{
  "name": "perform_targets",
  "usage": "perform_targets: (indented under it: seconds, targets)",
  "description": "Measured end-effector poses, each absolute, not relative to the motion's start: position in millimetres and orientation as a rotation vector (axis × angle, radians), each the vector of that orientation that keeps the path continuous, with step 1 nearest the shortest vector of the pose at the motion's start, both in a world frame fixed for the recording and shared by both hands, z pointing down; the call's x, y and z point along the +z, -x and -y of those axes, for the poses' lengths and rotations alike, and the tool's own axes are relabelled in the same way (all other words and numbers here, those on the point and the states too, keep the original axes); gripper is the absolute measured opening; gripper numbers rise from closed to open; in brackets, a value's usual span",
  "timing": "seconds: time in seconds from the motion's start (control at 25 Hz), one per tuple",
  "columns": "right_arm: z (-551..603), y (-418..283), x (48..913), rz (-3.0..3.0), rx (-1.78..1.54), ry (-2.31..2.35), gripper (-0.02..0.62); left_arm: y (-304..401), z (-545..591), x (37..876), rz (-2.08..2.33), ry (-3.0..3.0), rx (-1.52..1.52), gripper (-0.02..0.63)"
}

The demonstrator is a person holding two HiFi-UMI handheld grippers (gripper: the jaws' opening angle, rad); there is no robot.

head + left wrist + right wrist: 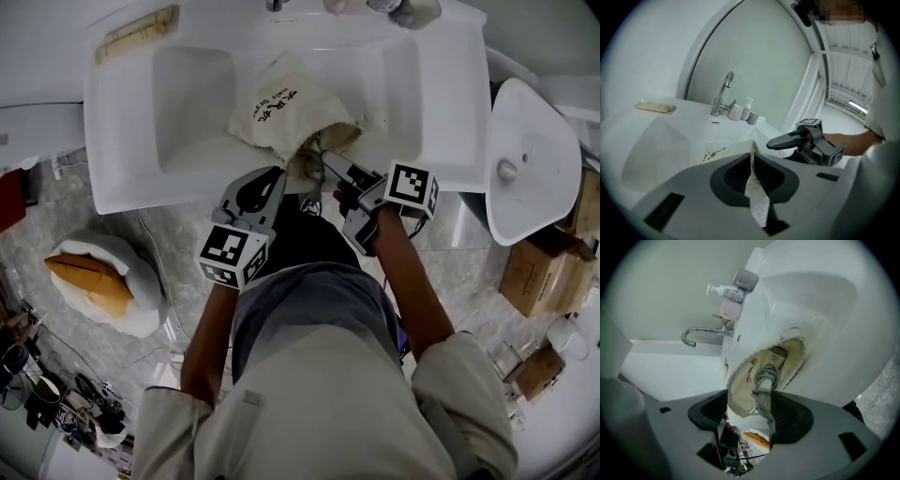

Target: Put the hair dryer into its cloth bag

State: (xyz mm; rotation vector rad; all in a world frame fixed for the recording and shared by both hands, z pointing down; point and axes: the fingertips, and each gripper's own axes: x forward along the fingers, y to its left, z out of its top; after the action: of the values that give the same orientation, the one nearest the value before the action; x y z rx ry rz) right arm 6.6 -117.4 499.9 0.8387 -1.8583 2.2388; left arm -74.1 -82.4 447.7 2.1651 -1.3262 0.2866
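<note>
The cream cloth bag [281, 103] with black print lies across the white washbasin [192, 108]. My left gripper [277, 184] is shut on a strip of the bag's mouth edge [753, 187], which is pinched between the pads. In the right gripper view, the grey hair dryer [776, 357] sits mostly inside the bag [743, 378], its handle end and coiled cord [765, 376] sticking out of the mouth. My right gripper [749, 401] is open around that cord. The cord rests by the right pad and the left pad stands apart. In the left gripper view the right gripper [787, 139] hovers just right of the bag.
A chrome tap [723, 91] and small bottles [743, 111] stand at the basin's back. A wrapped flat item [136, 33] lies on the back left ledge. A toilet [530, 169] is at the right, cardboard boxes [539, 262] beside it, and a white bin [94, 277] on the floor at the left.
</note>
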Motion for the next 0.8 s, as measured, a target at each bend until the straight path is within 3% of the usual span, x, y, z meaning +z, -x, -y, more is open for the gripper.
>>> perform_targets:
  seconds: [0.8]
  targets:
    - [94, -56, 454, 2.115, 1.866, -0.929, 0.186, 49, 52, 418, 1.414, -2.152, 0.312, 0.02]
